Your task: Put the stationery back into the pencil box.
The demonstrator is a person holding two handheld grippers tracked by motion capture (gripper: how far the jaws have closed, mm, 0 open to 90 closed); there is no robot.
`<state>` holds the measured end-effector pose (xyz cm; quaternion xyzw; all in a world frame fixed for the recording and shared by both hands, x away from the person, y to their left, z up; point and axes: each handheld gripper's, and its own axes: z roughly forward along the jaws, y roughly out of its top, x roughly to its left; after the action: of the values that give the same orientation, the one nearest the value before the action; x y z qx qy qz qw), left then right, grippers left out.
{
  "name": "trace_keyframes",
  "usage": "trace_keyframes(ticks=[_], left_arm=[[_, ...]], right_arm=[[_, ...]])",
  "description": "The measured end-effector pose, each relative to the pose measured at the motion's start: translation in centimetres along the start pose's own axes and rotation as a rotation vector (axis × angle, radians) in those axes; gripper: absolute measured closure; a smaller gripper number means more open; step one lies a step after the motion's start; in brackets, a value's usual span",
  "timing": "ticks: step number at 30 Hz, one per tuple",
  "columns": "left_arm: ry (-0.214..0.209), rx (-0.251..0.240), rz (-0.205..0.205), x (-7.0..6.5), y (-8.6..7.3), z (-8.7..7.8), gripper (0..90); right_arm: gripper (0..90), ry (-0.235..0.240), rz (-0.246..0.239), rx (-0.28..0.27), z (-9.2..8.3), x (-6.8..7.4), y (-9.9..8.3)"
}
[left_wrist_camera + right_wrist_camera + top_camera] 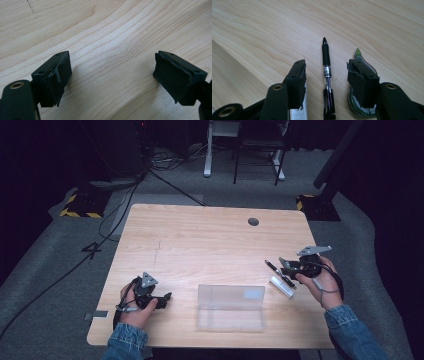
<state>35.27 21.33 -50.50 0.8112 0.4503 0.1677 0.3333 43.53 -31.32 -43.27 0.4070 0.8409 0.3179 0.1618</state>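
Observation:
A black pen (326, 56) lies on the wooden table (200, 245), its tip pointing away in the right gripper view. My right gripper (327, 65) is low over it with a jaw on each side, open, and neither pad touches the pen. A correction tape roller with a green tip (357, 53) lies under the right jaw, and a white tube (298, 114) under the left jaw. In the high view the right gripper (284, 265) is at the table's right, by the pen (275, 269) and the white tube (282, 287). My left gripper (167, 297) (112, 80) rests at the front left, open over bare wood.
A clear plastic box (231, 307) sits near the front edge between the two hands. A round cable hole (253, 222) is at the back of the table. Cables (125, 205) trail across the grey floor to the left.

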Motion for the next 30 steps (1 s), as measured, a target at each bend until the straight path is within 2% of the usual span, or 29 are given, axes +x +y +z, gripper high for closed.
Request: trace_keyframes(ticks=[12,14,20,26,30], left_arm=[[0.002,0.001,0.005,0.0,0.0,0.0,14.7],[0.002,0.001,0.005,0.0,0.0,0.0,14.8],[0.002,0.001,0.006,0.0,0.0,0.0,14.8],[0.001,0.002,0.006,0.0,0.0,0.0,14.7],[0.000,0.002,0.006,0.0,0.0,0.0,14.7]], right_arm=[[63.4,-0.005,-0.023,0.130,2.9,0.3,1.9],[66.8,-0.013,-0.015,0.174,3.9,0.3,2.2],[68.1,-0.021,-0.018,0.221,5.3,0.3,2.5],[69.7,-0.027,-0.013,0.292,6.8,0.0,2.8],[72.7,-0.019,-0.003,0.305,7.2,-0.1,2.8]])
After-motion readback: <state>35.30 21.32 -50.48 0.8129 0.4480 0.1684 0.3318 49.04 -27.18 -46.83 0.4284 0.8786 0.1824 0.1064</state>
